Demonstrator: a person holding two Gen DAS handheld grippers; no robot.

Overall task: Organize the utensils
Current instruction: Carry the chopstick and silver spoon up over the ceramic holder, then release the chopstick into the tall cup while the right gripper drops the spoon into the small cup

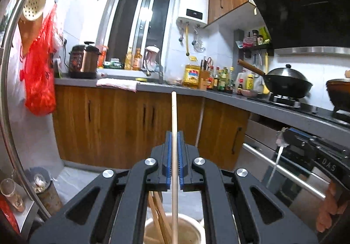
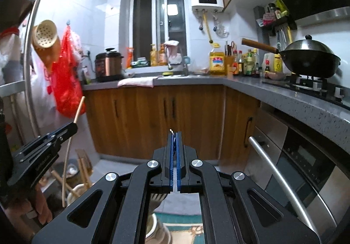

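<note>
- A pale chopstick (image 1: 174,125) is clamped upright in the left gripper (image 1: 174,145) jaws, its lower end reaching into a white container (image 1: 192,230) below.
- A fork (image 2: 158,199) is clamped by its handle in the right gripper (image 2: 175,147) jaws, its tines hanging below.

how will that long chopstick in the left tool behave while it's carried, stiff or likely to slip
The chopstick looks straight and unbent along its full length, so probably stiff. It is thin and looks wooden, so likely light. The left tool grips it near the middle on a smooth round shaft, so it may pivot or slide if bumped against the cup below.
</note>
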